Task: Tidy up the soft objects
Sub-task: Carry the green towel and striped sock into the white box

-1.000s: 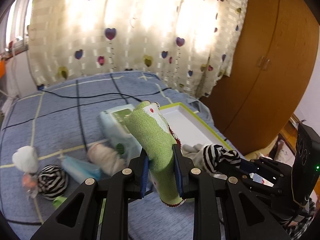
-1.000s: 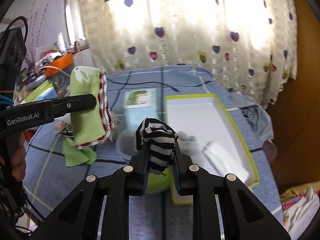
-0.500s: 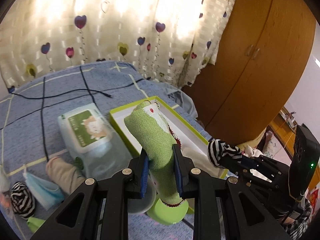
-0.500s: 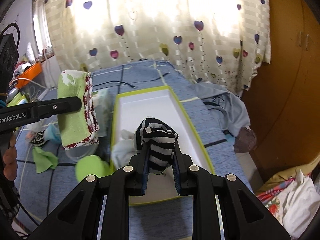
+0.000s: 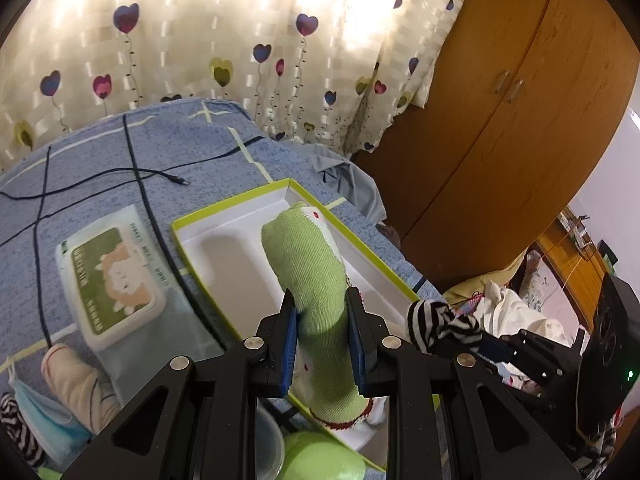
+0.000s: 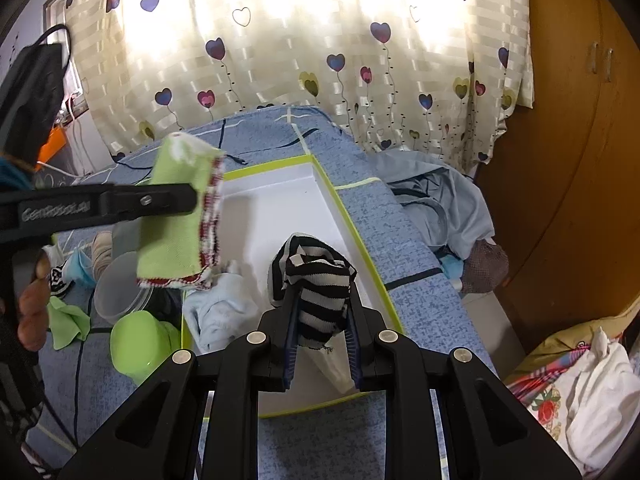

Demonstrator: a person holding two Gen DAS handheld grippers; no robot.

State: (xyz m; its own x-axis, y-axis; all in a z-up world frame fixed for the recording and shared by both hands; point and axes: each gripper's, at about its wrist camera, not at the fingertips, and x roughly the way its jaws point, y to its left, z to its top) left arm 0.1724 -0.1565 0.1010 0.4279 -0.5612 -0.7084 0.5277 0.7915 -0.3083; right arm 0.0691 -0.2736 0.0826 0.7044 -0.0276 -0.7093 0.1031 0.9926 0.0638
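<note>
Seen from the left wrist, a folded green cloth with red-stitched trim (image 5: 320, 300) is clamped upright between the blue pads of the left gripper (image 5: 323, 344), held above the near end of a white shallow box with a lime-green rim (image 5: 224, 220) that lies on the blue patterned bed (image 5: 100, 152). A pack of wet wipes with a green label (image 5: 112, 276) is seen just beside the box on its left; a black cable (image 5: 120, 176) is trailed across the bedding behind it. At the right edge a black-and-white striped sock (image 5: 440, 320) is pinched in the right gripper (image 5: 482, 345).

Seen from the right wrist, the right gripper (image 6: 322, 344) is closed on the striped sock (image 6: 316, 284), bunched over the box (image 6: 348, 216) — a pale blue cloth (image 6: 224, 308) is already lying inside, near its front corner. The left gripper (image 6: 196, 200), with the green cloth (image 6: 180, 216) hanging in it, is held over the box's left rim. A lime-green round cap (image 6: 136, 340) and a clear plastic bowl (image 6: 116, 288) are set on the bed beside the box.
</note>
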